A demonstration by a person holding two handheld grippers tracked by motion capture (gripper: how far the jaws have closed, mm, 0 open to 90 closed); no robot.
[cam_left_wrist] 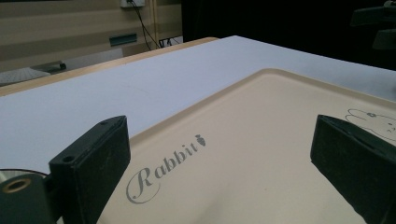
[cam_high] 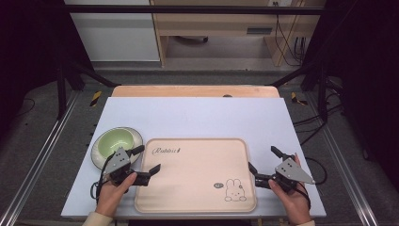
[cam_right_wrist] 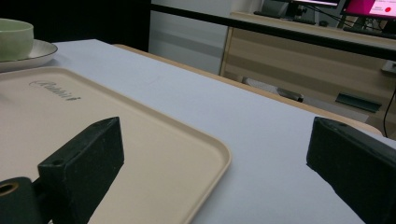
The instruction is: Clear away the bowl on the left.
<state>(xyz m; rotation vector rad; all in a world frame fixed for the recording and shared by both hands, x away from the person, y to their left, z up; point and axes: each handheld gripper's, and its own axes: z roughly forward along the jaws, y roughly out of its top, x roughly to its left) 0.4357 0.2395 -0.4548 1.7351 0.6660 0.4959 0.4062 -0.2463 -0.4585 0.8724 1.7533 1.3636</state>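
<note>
Two grippers, left gripper [cam_high: 148,159] and right gripper [cam_high: 263,162], jaws spread and grasping nothing, flank a beige tray [cam_high: 197,188] with nothing on it. Green bowl [cam_high: 113,141] sits on a plate [cam_high: 137,137], beside the tray's far-left corner.

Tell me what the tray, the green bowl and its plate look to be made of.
Tray: probably moulded plastic or melamine, matte beige, with a rounded raised rim and printed rabbit art. Green bowl: likely glazed ceramic, though melamine is possible; pale green with a soft sheen. Plate under it: cream, glossy, thin-rimmed, likely the same material.
</note>
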